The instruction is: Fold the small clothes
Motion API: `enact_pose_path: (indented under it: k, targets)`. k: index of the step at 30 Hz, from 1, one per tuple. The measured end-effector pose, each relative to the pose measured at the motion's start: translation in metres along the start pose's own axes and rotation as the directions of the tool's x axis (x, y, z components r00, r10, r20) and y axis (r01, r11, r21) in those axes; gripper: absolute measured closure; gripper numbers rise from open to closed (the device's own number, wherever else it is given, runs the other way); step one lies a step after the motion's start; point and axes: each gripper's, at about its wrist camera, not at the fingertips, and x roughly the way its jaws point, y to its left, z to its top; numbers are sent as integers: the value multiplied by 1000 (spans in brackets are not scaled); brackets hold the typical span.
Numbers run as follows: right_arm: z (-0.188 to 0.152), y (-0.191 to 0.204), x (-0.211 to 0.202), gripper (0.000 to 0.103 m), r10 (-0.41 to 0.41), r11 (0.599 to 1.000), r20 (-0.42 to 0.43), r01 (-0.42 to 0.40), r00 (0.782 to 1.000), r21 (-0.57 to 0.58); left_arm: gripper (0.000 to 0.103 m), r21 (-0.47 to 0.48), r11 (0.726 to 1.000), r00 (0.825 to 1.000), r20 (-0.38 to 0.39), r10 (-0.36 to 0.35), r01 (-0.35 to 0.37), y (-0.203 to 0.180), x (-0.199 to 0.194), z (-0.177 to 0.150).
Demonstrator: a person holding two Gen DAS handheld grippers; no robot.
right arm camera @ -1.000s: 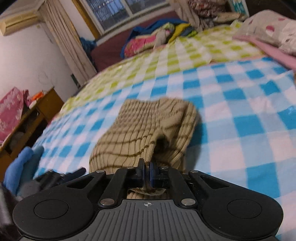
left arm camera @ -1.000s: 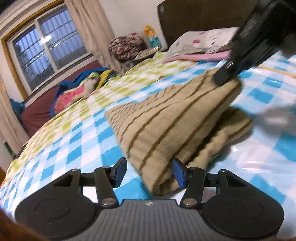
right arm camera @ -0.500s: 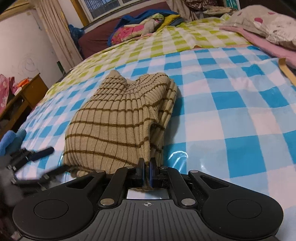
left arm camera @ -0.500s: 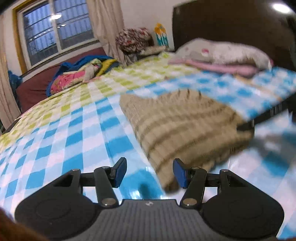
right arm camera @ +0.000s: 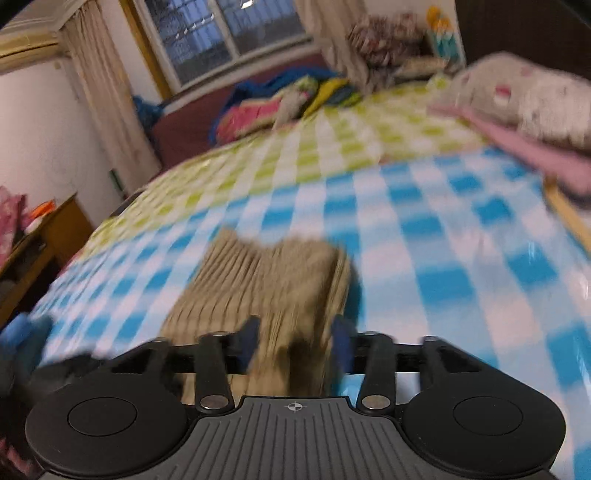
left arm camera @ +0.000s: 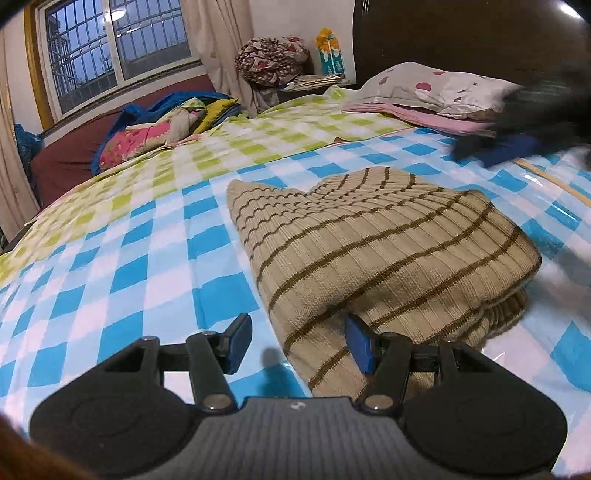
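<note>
A tan knit garment with thin brown stripes lies folded on the blue-and-white checked bed cover. My left gripper is open at the garment's near edge. Its left pad hangs over bare cover, and its right pad is tucked against a loose fold. In the blurred right wrist view the same garment runs in between the fingers of my right gripper. Those jaws are opening and stand apart from the cloth. From the left wrist view the right gripper is a dark blur near the pillow.
A spotted pillow on pink folded cloth lies at the head of the bed, before a dark headboard. Bright bedding is heaped under the window. A wooden cabinet stands left of the bed.
The right gripper, shut on the garment's lifted edge before, laid it down and its jaws parted. The garment now lies flat and folded. The left gripper moved sideways along the near edge.
</note>
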Motion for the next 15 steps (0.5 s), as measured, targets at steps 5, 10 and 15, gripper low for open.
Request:
enact_pose_path:
  k: [5, 10, 15]
  targets:
    - [27, 1, 80, 54, -97, 995, -15, 97, 995, 27, 41, -4, 1000, 1000, -2, -6, 6, 0, 1, 2]
    - [19, -9, 124, 79, -124, 986, -95, 133, 988, 97, 41, -35, 999, 999, 27, -25, 26, 8, -6, 3]
    - [8, -23, 81, 87, -83, 977, 25, 76, 996, 199, 41, -98, 994, 991, 131, -32, 46, 18, -19, 16]
